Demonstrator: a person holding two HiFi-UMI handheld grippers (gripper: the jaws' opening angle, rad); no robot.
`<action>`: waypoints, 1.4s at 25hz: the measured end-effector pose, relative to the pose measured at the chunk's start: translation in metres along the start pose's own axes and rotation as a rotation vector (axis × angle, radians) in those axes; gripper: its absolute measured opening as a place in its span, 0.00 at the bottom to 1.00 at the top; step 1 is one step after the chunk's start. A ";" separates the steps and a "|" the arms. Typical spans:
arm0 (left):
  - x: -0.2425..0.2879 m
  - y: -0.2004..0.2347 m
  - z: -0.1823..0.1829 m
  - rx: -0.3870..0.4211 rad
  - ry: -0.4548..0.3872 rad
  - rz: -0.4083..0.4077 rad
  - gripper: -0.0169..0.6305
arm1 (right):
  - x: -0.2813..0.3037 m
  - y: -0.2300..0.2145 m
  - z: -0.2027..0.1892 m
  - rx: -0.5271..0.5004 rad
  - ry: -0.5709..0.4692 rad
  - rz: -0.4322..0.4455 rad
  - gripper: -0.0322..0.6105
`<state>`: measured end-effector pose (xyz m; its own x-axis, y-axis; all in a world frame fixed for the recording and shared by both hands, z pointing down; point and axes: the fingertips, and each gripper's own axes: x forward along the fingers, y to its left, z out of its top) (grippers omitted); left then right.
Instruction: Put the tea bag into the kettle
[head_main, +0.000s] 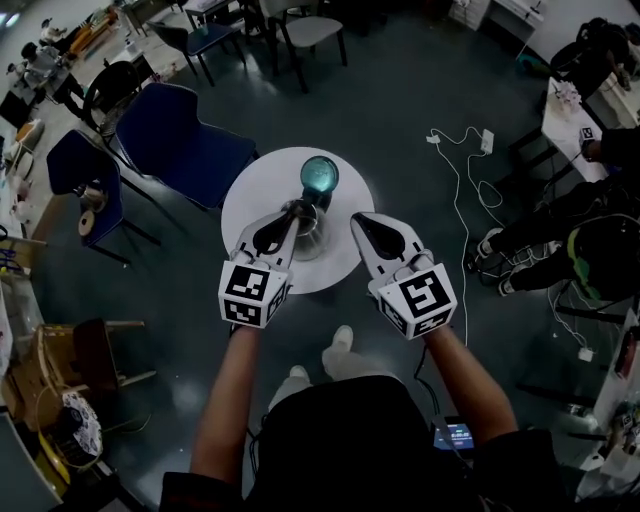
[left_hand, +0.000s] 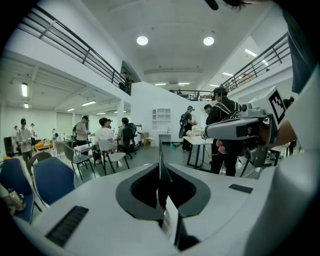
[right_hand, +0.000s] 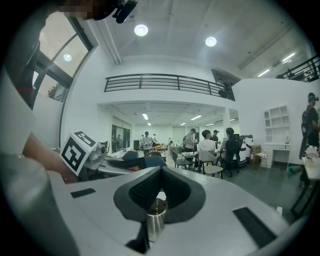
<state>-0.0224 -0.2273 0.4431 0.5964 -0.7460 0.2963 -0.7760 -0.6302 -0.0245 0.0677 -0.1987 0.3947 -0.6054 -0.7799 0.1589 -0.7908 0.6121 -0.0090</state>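
Note:
A metal kettle (head_main: 312, 238) stands in the middle of a round white table (head_main: 245, 195), with a teal round part (head_main: 319, 175) just behind it. My left gripper (head_main: 288, 213) reaches over the kettle's left side. In the left gripper view its jaws (left_hand: 161, 162) stand almost together on a thin flat tea bag (left_hand: 170, 216), seen edge-on. My right gripper (head_main: 358, 222) hovers just right of the kettle. In the right gripper view it (right_hand: 161, 172) is shut, with a small metal knob (right_hand: 155, 220) gripped low between its jaws; what hangs below the knob is hidden.
Blue chairs (head_main: 178, 140) stand left of the table, grey chairs (head_main: 310, 32) behind it. A white cable and power strip (head_main: 470, 150) lie on the dark floor at right. People sit at desks at the right edge (head_main: 590, 240). My own feet (head_main: 340, 345) are near the table's front.

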 end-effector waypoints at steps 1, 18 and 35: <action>0.005 0.000 -0.001 0.000 0.011 0.007 0.07 | -0.001 -0.004 -0.002 0.003 0.003 0.007 0.08; 0.024 0.004 -0.019 0.059 0.160 -0.020 0.07 | -0.001 -0.012 -0.004 0.002 0.015 0.041 0.08; 0.061 0.037 -0.080 0.231 0.359 -0.170 0.07 | 0.031 -0.014 -0.020 0.014 0.051 -0.057 0.08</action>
<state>-0.0311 -0.2792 0.5366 0.5712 -0.5317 0.6253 -0.5828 -0.7992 -0.1471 0.0613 -0.2290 0.4193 -0.5542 -0.8057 0.2092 -0.8254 0.5645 -0.0123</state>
